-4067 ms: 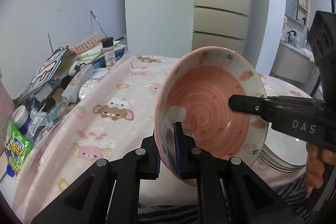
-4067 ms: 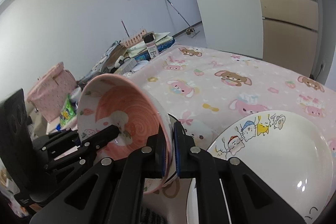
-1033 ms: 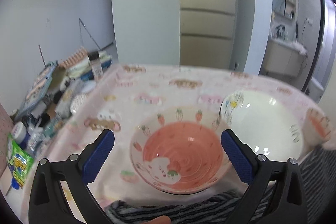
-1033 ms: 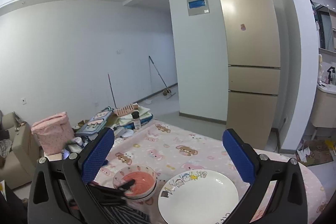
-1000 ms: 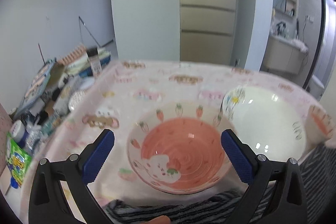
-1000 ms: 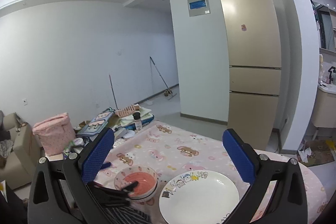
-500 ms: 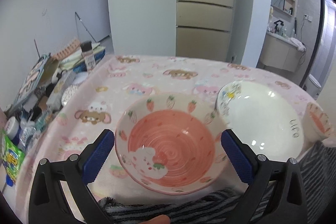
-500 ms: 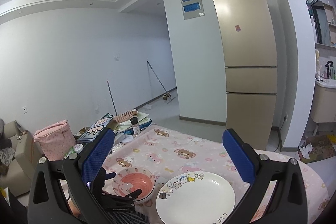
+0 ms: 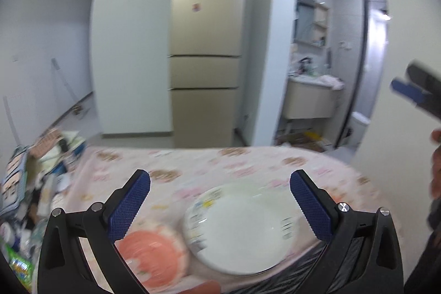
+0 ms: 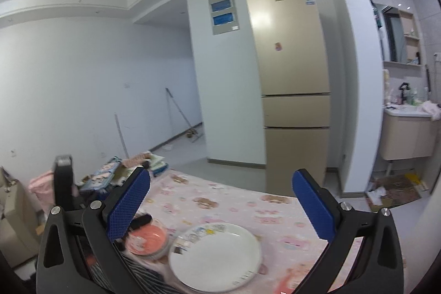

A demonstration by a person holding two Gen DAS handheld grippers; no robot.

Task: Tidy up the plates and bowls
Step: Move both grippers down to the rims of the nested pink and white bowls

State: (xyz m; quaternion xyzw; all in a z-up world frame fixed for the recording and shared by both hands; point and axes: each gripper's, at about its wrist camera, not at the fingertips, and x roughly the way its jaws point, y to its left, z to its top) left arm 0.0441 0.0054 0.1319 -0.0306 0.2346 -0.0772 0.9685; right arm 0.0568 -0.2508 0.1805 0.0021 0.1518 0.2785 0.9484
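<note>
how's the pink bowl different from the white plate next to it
The pink bowl is coral inside; the white plate is plain white with small cartoon prints along its rim. The bowl is smaller and deeper, the plate wider and shallower. The bowl sits left of the plate. Both rest right way up on the pink tablecloth, ungripped.

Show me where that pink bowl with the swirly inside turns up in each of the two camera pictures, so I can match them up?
Left wrist view: the pink bowl sits at the lower left, blurred, partly behind the left-hand finger.
Right wrist view: the pink bowl sits at the lower left, near the left-hand finger.
Shared landmark: the white plate lies just right of the bowl in both.
</note>
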